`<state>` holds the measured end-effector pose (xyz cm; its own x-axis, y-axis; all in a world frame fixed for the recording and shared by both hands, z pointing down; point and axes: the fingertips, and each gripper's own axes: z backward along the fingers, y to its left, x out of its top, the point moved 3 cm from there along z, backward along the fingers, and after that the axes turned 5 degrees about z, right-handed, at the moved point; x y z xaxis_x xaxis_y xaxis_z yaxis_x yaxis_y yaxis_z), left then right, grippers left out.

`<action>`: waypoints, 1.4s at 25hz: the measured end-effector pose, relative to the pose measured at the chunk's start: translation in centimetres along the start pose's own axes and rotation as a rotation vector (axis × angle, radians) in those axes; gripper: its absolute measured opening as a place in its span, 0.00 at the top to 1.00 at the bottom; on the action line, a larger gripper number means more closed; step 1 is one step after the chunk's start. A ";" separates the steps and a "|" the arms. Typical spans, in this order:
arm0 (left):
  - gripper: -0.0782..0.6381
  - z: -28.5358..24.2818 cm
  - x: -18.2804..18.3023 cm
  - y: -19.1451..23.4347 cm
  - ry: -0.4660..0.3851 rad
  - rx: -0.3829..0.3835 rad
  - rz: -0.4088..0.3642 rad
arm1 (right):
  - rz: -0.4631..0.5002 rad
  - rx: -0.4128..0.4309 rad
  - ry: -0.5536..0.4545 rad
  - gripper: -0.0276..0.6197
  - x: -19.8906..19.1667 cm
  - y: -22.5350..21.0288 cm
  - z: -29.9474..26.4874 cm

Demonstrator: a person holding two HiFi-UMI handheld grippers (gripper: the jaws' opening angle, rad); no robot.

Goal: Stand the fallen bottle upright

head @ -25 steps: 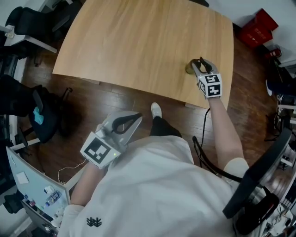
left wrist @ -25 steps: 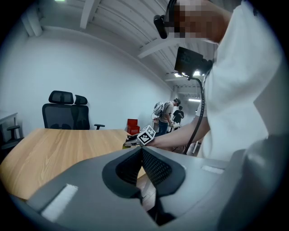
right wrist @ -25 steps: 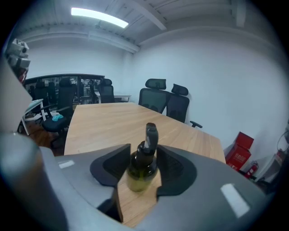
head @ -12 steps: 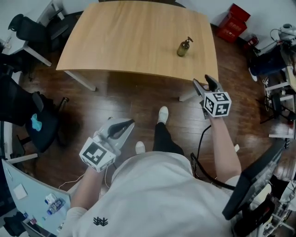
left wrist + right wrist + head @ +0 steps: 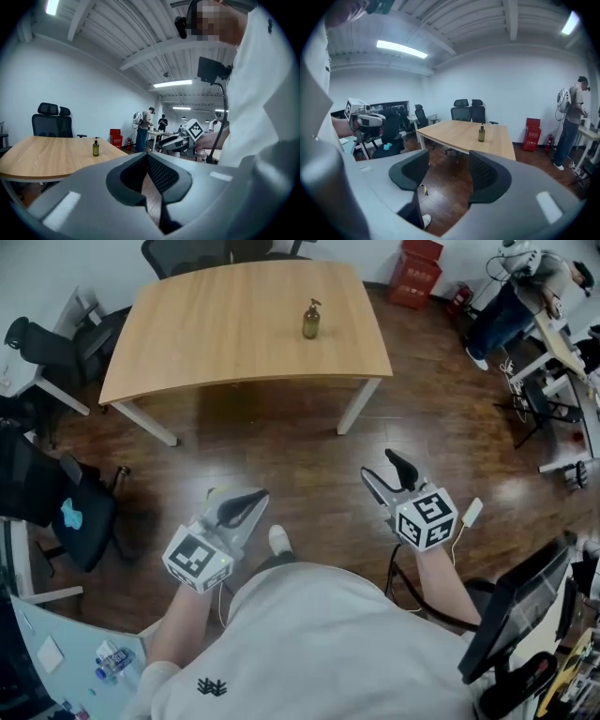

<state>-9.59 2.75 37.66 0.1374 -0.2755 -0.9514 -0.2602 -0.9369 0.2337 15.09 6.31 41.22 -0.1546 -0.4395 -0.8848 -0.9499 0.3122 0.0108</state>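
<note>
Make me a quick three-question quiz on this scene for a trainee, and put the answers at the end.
1. True or false: the bottle lies on its side on the table.
2. Which tool has its jaws apart? A. the left tool B. the right tool C. both
3. What is held between the right tool's jaws?

Key:
1. False: the bottle stands upright.
2. B. The left tool's jaws are together.
3. Nothing.
</note>
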 end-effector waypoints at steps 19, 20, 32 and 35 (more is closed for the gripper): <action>0.89 6.8 -5.6 -21.6 0.018 0.048 -0.005 | 0.066 0.072 -0.144 0.55 -4.9 12.5 21.6; 0.89 6.8 -5.6 -21.8 0.019 0.042 -0.009 | 0.072 0.063 -0.149 0.55 -4.8 12.5 21.9; 0.89 6.8 -5.1 -20.9 0.036 -0.007 -0.029 | 0.087 0.028 -0.150 0.58 -3.0 13.8 21.5; 0.89 6.8 -4.9 -20.4 0.034 0.002 -0.032 | 0.092 0.031 -0.154 0.58 -2.7 13.7 21.1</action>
<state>-11.43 24.71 36.21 0.1779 -0.2525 -0.9511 -0.2568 -0.9450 0.2028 8.22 29.60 33.93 -0.1947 -0.2741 -0.9418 -0.9247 0.3716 0.0830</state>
